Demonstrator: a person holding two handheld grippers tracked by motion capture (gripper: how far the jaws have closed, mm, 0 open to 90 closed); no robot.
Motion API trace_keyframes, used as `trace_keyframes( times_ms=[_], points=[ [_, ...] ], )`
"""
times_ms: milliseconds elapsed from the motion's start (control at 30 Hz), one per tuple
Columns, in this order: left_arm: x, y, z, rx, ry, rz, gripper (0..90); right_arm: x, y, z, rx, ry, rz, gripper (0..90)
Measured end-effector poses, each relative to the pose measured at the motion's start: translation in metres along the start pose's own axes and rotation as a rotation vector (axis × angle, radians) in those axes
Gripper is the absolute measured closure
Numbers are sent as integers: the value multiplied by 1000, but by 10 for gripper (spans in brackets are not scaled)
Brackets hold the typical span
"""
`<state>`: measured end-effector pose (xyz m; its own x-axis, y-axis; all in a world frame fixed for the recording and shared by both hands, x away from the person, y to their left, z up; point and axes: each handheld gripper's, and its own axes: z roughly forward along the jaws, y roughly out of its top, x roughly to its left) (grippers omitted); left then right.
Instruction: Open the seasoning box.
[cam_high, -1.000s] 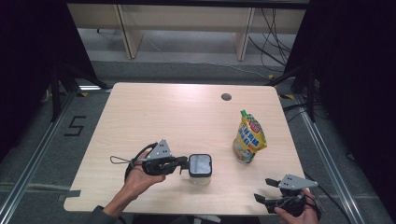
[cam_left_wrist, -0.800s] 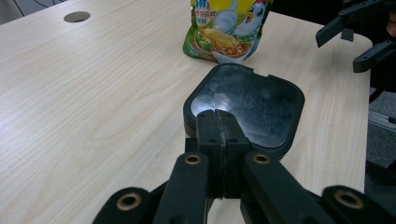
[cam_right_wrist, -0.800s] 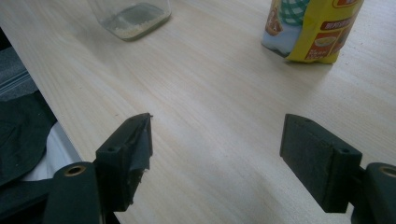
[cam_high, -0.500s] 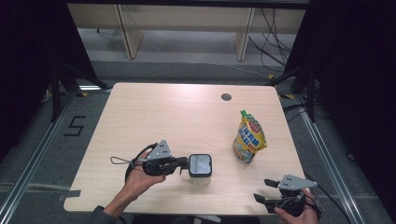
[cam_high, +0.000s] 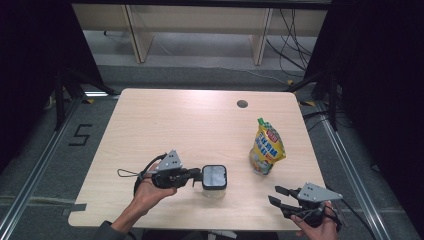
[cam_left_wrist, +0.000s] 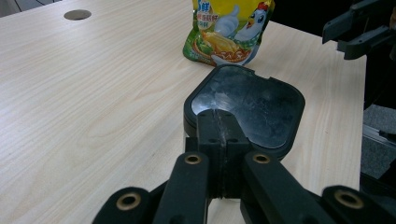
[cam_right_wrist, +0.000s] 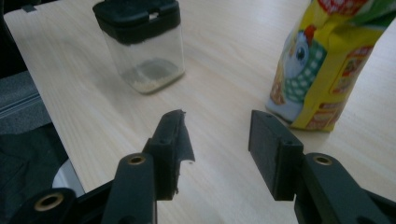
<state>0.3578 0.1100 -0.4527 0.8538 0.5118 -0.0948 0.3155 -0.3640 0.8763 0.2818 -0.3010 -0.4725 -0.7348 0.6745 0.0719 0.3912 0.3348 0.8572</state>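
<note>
High view: the left gripper (cam_high: 196, 177) stays clamped on the container's black lid (cam_high: 214, 176). The right gripper (cam_high: 280, 196), its jaws apart and empty, has just been closing partway near the yellow pouch (cam_high: 266, 146), likely readying for it.

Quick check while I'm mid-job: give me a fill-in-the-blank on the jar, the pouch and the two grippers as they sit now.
1. The left gripper is shut on the jar's ____.
2. The clear jar has a lid coloured ____.
3. The pouch with the chicken picture is mostly ____.
4. Between the jaws of the right gripper, which have just been closing, there is ____.

Missing words: lid; black; yellow; nothing
</note>
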Motion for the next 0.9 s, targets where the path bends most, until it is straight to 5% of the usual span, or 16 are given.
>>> trace_keyframes(
  times_ms=[33, 100, 267, 900],
  points=[
    [0, 0, 0, -4, -4, -2, 891, -3, 2, 2, -30, 0, -46, 571],
    [0, -1, 0, -9, -6, -24, 891, 0, 6, 3, -33, 13, -18, 591],
    [1, -2, 0, -14, -6, -33, 891, 2, 15, 14, -61, 46, -63, 653],
    [2, -5, -1, -24, -12, -36, 891, 19, 42, 57, -55, 118, -196, 845]
  ],
)
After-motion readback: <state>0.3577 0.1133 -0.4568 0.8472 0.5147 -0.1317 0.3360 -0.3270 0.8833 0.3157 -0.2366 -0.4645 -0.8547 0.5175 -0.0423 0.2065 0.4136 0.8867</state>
